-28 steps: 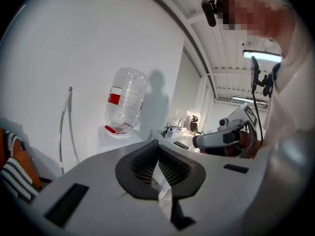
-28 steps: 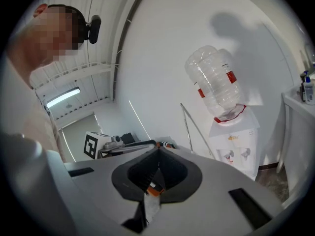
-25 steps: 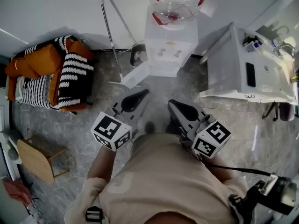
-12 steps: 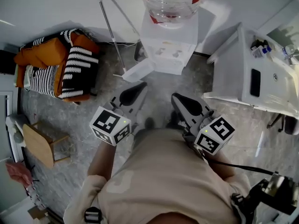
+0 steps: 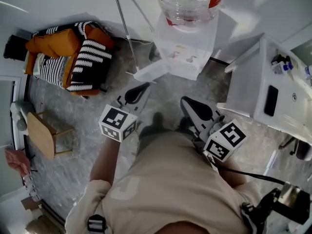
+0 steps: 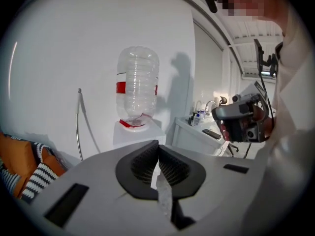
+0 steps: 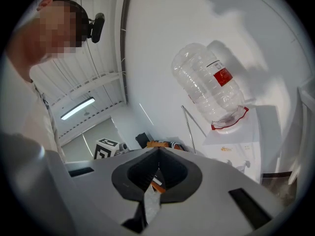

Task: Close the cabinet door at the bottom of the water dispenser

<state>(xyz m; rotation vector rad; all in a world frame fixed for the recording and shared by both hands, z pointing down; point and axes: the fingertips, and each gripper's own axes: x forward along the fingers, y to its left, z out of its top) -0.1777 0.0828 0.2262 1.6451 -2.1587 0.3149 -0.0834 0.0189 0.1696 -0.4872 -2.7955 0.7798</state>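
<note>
White panel on grey stone floor: the cabinet door stands swung out from the foot of the water dispenser, jutting toward the left of the head view, just above centre. The task is not yet done. The left gripper points up the frame at that door and is near it but apart from it, its jaws pressed together with nothing between them. The right gripper sits lower right of it, aimed at the dispenser's front, jaws likewise together and empty.

From here the likely move is a push with the left gripper's closed tip. That tip is narrow and the panel smooth, so it could skid off the door's free edge and leave it ajar. A push landing close to the hinge side would barely turn it. A hard shove might bounce the door back open, or rock the dispenser, which looks top-heavy under its large bottle. The thin metal pole leans just beside the door and could be knocked over by a wide swing
</note>
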